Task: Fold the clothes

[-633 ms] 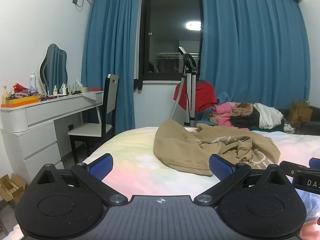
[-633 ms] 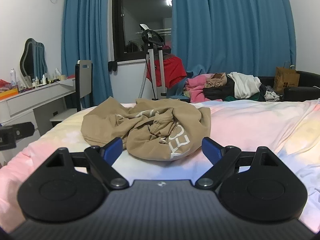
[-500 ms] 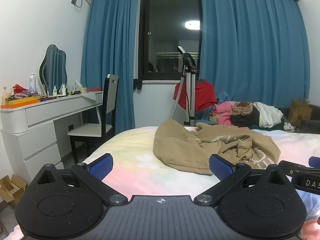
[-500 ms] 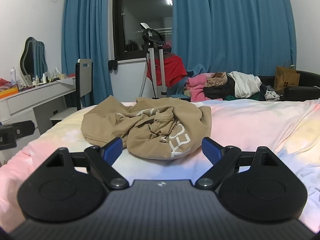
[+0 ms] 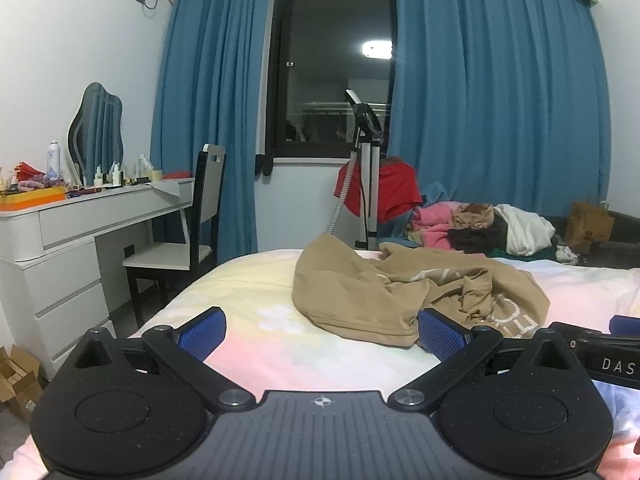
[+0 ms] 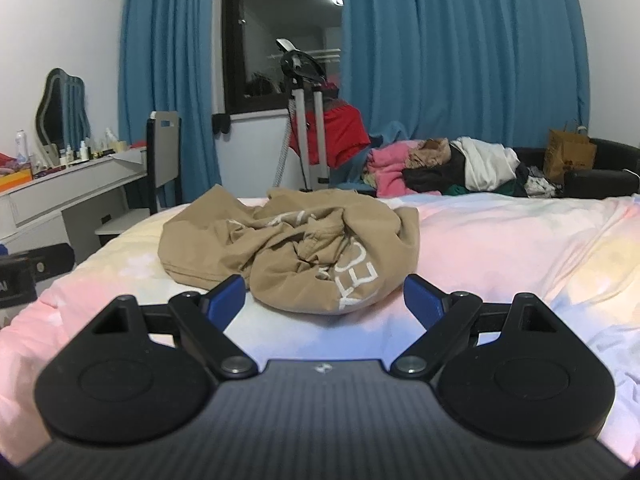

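Right wrist view: crumpled tan garment (image 6: pixel 292 248), lettering half-buried in folds; right gripper (image 6: pixel 324 300) and left gripper (image 5: pixel 320 330) both spread wide, empty.

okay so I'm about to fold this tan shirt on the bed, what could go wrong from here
The tan shirt lies bunched, so the open right tongs may pinch several layers at once. It also lies near the edge of the bed, so a tug by the left tongs toward that side could slide it off.

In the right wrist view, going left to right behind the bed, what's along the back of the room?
Mirror → chair → garment steamer stand → pile of clothes → brown paper bag.
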Action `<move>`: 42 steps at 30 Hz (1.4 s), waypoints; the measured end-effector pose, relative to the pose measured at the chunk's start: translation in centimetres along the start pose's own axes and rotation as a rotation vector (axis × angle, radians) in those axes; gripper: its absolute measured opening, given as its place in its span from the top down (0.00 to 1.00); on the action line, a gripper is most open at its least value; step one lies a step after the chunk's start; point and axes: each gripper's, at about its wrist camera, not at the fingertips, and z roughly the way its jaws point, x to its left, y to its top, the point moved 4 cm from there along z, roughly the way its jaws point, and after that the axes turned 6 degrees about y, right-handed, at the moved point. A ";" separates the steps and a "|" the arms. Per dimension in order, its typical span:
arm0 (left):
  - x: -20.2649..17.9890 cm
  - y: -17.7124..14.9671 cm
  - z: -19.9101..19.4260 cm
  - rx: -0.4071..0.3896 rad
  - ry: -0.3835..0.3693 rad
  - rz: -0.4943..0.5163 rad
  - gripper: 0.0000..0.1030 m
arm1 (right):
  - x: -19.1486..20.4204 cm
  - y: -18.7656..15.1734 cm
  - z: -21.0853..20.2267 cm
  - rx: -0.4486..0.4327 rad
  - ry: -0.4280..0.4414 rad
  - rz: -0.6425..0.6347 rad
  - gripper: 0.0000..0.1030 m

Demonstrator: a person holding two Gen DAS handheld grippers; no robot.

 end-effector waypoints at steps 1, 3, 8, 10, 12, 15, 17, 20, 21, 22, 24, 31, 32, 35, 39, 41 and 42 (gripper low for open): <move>-0.1 0.0 0.1 -0.003 -0.003 0.005 0.00 | 0.0 0.0 -0.1 -0.001 0.000 -0.001 0.15; -0.2 -0.1 0.1 -0.004 -0.018 0.010 0.00 | 0.2 0.2 -0.3 -0.009 0.016 -0.007 0.15; 0.4 -0.3 0.1 0.012 -0.021 -0.019 0.00 | 0.0 0.5 -0.9 -0.033 0.023 0.012 0.15; 0.7 -0.3 0.1 0.016 -0.017 -0.033 0.00 | -0.1 0.5 -1.0 -0.031 0.035 0.025 0.15; 0.8 -0.3 0.1 0.019 -0.014 -0.035 0.00 | -0.1 0.4 -1.2 -0.034 0.048 0.046 0.15; 0.8 -0.4 0.0 0.022 -0.011 -0.026 0.00 | 0.1 0.5 -1.4 -0.048 0.040 0.040 0.16; 0.6 -0.6 0.0 0.015 -0.006 -0.007 0.00 | 0.2 0.6 -1.5 -0.054 0.031 0.034 0.27; 0.3 -0.8 -0.1 0.006 -0.005 0.027 0.00 | 0.2 0.5 -1.6 -0.049 0.010 0.033 0.54; 0.1 -0.9 -0.1 0.007 -0.008 0.038 0.00 | 0.2 0.5 -1.7 -0.050 0.005 0.034 0.64; 0.0 -1.1 0.0 0.010 -0.012 0.048 0.00 | 0.2 0.7 -1.9 -0.048 -0.006 0.041 0.79; -0.6 -1.5 0.5 0.014 -0.028 0.080 0.00 | -0.1 1.1 -2.6 -0.070 0.001 0.083 0.85; -6.0 -4.1 4.8 -0.045 -0.084 0.493 0.02 | -1.1 2.4 -4.4 -0.105 0.007 0.130 0.84; -6.7 -4.5 5.6 -0.056 -0.092 0.540 0.02 | -1.3 2.4 -4.2 -0.101 -0.003 0.128 0.84; -8.2 -4.7 8.4 -0.053 -0.129 0.567 0.03 | -2.5 2.2 -3.2 -0.077 -0.019 0.181 0.81; -10.1 -3.8 13.3 -0.059 -0.130 0.585 0.12 | -4.6 2.0 -1.3 -0.041 0.042 0.314 0.49; -10.8 -3.6 15.9 -0.052 -0.112 0.597 0.18 | -5.7 1.5 -0.4 -0.048 0.073 0.356 0.13; -11.1 -3.4 17.2 -0.044 -0.104 0.596 0.23 | -6.0 1.3 0.0 -0.055 0.069 0.371 0.14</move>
